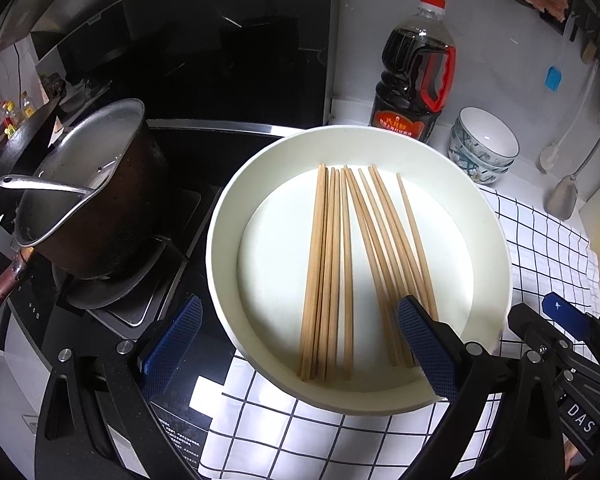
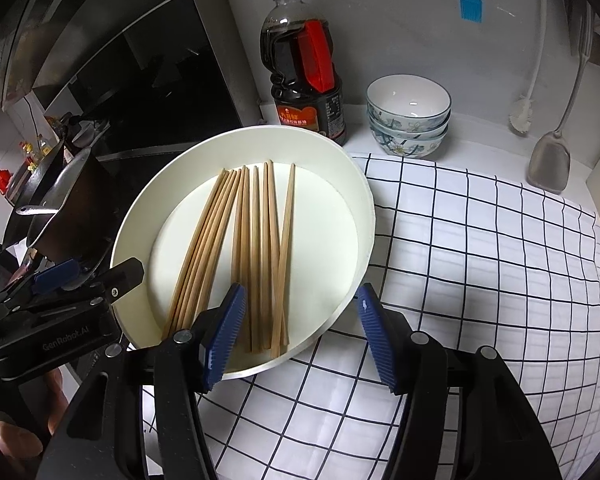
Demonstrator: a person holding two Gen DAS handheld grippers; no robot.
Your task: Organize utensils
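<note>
Nearest my cameras, both tools stand wide apart and carry nothing: the left gripper (image 1: 300, 344) straddles the near-left rim of the round white shallow tray (image 1: 228, 200), one blue pad inside, one outside; the right gripper (image 2: 300, 336) brackets the tray's near-right rim at 6 o'clock in its view. The pale wooden chopsticks (image 2: 256, 248) lie fanned across the tray floor, unsorted. The tray sits partly on the black-gridded white cloth (image 2: 480, 260), partly over the dark stove edge. Beyond, at 12 o'clock, stands a dark soy-sauce bottle with red handle (image 2: 304, 76); at 1 o'clock, stacked floral bowls (image 2: 408, 120). My worry: a pad nudging the rim could tip the overhanging tray, scattering sticks.
</note>
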